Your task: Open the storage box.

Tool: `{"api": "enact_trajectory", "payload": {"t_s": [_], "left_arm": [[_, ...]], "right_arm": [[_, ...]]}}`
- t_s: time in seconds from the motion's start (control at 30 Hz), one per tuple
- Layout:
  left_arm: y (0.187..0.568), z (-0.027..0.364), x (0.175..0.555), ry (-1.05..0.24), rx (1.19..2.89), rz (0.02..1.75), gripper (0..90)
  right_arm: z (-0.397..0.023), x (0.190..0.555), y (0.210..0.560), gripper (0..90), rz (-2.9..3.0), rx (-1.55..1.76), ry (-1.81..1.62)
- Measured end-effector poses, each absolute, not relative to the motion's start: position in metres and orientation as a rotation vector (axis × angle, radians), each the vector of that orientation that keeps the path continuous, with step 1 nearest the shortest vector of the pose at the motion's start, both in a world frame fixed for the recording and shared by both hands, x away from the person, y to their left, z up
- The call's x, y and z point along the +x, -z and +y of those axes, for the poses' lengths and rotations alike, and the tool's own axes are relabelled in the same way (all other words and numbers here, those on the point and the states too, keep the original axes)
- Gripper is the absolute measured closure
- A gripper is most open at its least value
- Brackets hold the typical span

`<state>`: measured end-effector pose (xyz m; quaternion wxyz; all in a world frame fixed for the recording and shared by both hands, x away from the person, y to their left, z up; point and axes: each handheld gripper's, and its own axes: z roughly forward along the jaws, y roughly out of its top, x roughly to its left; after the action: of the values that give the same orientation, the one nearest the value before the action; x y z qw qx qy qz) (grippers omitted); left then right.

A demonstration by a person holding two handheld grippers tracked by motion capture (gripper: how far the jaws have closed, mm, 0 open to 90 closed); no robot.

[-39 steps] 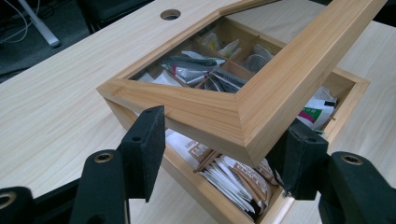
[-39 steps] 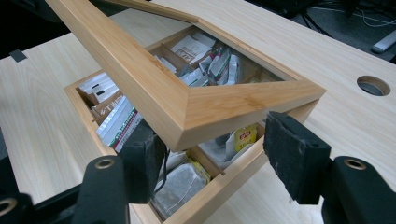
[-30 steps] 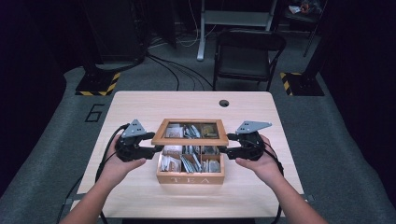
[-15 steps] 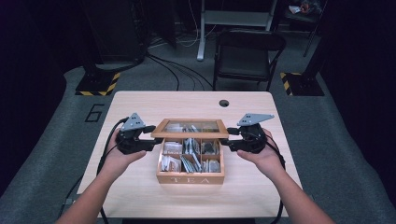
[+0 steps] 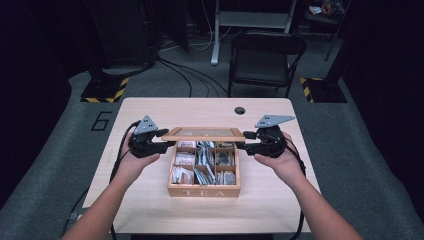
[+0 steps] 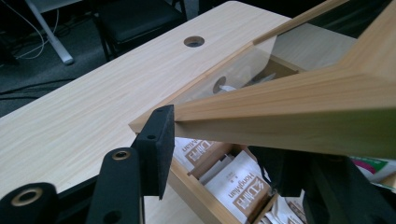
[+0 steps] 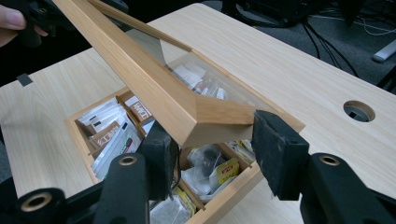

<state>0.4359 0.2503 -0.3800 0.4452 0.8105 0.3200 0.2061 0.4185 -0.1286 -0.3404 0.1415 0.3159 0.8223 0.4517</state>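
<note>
A wooden tea box (image 5: 204,190) marked TEA sits mid-table, its compartments full of tea bags (image 5: 202,165). Its glass-paned lid (image 5: 204,133) is raised at the front and tilts up from the back edge. My left gripper (image 5: 167,145) is on the lid's left front corner and my right gripper (image 5: 242,146) on its right front corner. In the left gripper view the lid frame (image 6: 289,116) lies between the jaws of my left gripper (image 6: 224,163), which have just been closing. In the right gripper view the lid corner (image 7: 210,116) sits between the pads of my right gripper (image 7: 217,149), also just closing.
The light wooden table (image 5: 200,107) has a round cable hole (image 5: 240,110) behind the box. A black folding chair (image 5: 265,55) stands beyond the far edge. Striped black-and-yellow bases (image 5: 102,90) rest on the grey floor at both sides.
The lid lay flat on the box a second ago. Now its front edge is lifted, with both grippers a little higher at its corners.
</note>
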Motion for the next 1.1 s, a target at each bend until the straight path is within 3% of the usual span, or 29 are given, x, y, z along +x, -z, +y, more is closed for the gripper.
{"api": "enact_trajectory", "payload": {"t_s": [0.07,0.53,1.1], "left_arm": [[0.381,0.252,0.439,-0.508,1.982,0.807,56.1],[0.377,0.253,0.445,-0.490,1.977,0.831,57.3],[0.366,0.252,0.458,-0.482,1.955,0.859,58.4]], "right_arm": [[-0.129,0.420,0.339,50.9,2.376,0.920,-1.310],[-0.129,0.423,0.342,50.6,2.326,0.874,-1.314],[-0.118,0.463,0.384,45.8,2.264,1.016,-1.239]]}}
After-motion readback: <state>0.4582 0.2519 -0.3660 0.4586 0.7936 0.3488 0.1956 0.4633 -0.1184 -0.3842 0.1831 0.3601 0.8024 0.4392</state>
